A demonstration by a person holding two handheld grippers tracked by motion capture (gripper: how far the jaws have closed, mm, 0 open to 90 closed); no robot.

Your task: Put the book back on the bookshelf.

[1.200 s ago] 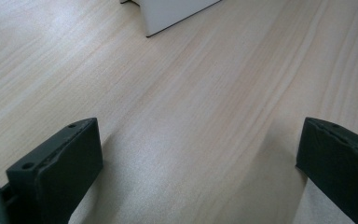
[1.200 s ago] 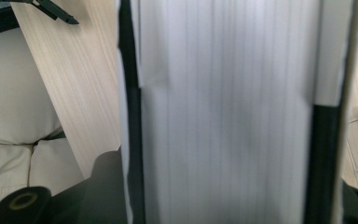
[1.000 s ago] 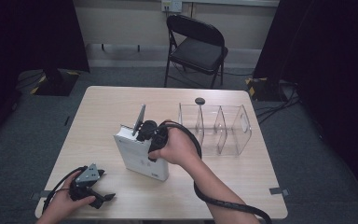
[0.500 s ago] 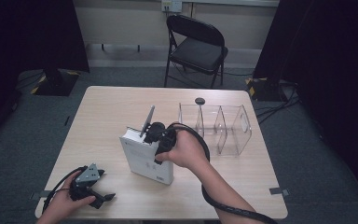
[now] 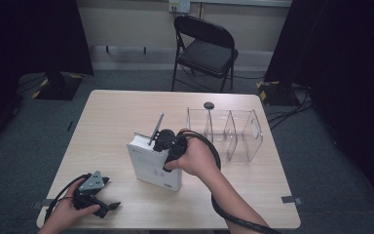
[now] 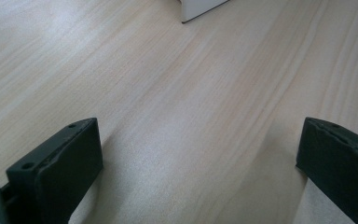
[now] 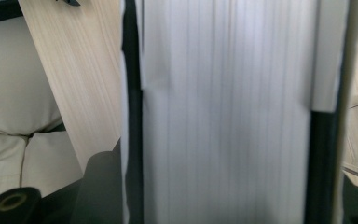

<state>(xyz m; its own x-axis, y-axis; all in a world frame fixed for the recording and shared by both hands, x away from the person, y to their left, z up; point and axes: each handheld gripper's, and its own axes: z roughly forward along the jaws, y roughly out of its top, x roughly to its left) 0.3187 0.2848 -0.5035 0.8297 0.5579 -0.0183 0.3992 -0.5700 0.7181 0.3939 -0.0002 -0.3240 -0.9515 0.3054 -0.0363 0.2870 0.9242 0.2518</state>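
Book [image 5: 155,163], white-covered, stands upright on its edge near the centre of the counter [image 5: 117,117], slightly toward the front edge. Small grey print sits on its front cover; it is too small to read. The right gripper [image 5: 161,141] sits over the book's top edge with a jaw on either side of the page block [image 7: 223,112]. Its jaws have just been opening; whether the pads press on the book cannot be told. The left gripper [image 5: 96,194] rests at the front left corner of the counter, released, jaws wide apart over bare wood [image 6: 191,116].

Counter surface is pale wood-grain laminate. A clear acrylic divider rack [image 5: 229,129] stands toward the right edge; a small dark round object [image 5: 208,105] lies near the back edge. Grey carpet [image 5: 321,161], a black folding chair [image 5: 204,48], black curtains [image 5: 341,58] and floor cables [image 5: 282,114] surround the counter.
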